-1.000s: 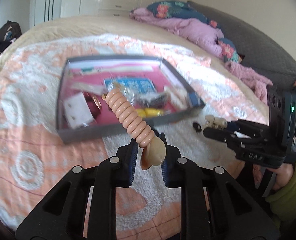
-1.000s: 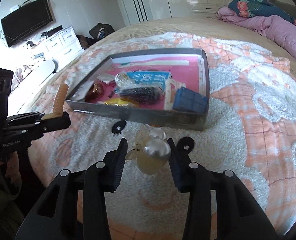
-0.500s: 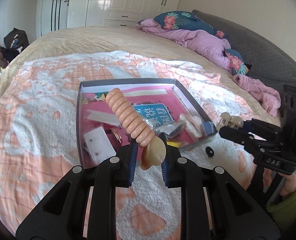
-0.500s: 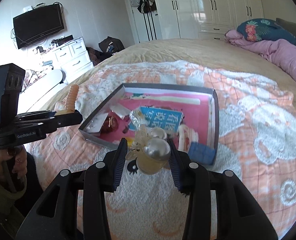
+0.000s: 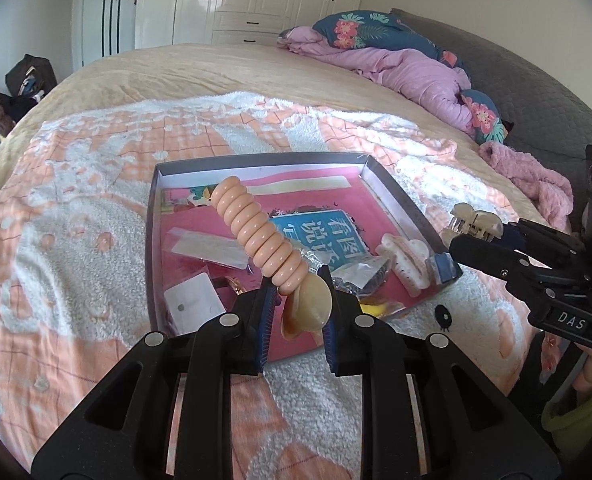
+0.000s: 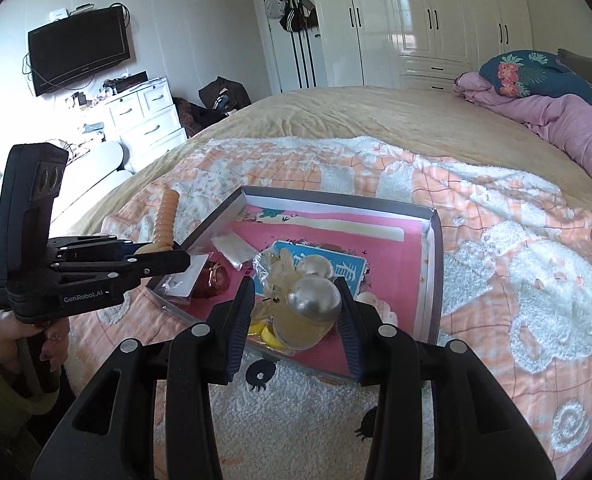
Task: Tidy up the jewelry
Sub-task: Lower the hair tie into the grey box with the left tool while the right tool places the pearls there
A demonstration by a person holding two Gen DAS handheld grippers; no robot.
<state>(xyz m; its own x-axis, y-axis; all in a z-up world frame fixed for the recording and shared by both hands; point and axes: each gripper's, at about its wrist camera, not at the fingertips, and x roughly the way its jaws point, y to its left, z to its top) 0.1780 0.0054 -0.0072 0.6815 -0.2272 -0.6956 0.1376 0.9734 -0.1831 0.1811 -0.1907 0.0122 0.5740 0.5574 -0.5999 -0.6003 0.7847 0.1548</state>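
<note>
My left gripper (image 5: pixel 297 312) is shut on a peach ribbed hair clip (image 5: pixel 260 236) and holds it above the near edge of the grey box (image 5: pixel 399 196). The left gripper also shows in the right wrist view (image 6: pixel 168 254). My right gripper (image 6: pixel 296 312) is shut on a translucent claw clip with pearls (image 6: pixel 303 304), raised over the box's near right corner; it shows in the left wrist view (image 5: pixel 461 240). The box has a pink floor (image 6: pixel 391 256) and holds a blue card (image 5: pixel 327 232), a white claw clip (image 5: pixel 405 260), packets and small jewelry.
The box lies on a peach and white blanket (image 5: pixel 76 240) on a bed. A purple duvet (image 5: pixel 407 68) and floral pillows lie at the far right. Small black clips (image 6: pixel 260 374) lie on the blanket in front of the box. A dresser (image 6: pixel 144 116) stands left.
Both grippers have risen and pulled back with their clips still held; the box now looks smaller and lower in both views.
</note>
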